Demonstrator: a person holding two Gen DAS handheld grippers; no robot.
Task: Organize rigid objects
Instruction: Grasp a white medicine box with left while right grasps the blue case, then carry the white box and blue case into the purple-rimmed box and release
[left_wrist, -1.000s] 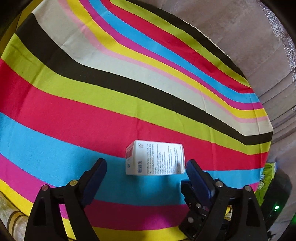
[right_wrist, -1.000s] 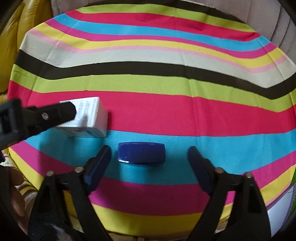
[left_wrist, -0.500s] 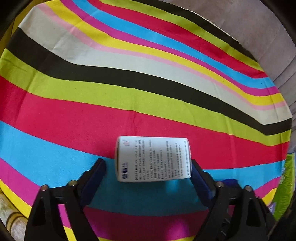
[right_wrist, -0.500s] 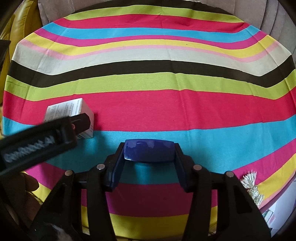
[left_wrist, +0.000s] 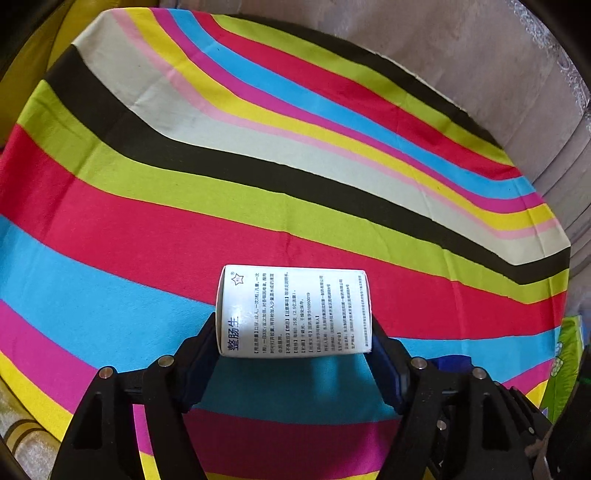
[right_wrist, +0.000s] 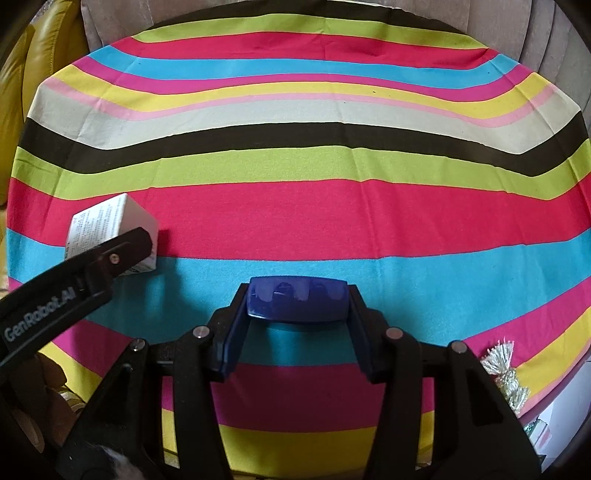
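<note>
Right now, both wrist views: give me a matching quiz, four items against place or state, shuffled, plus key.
1. white box
2. blue case
3. silver tinsel piece
4. striped cloth

A. lying at the cloth's near right edge
B. clamped in the right tool
C. spread under everything
D. clamped in the left tool

Pairs: 1-D, 2-B, 3-A, 4-C

Black claws (left_wrist: 293, 350), blue pads (right_wrist: 231, 339), silver screws.

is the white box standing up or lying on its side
On its side: the white box lies lengthwise between the left claw fingers, its print running sideways.
</note>
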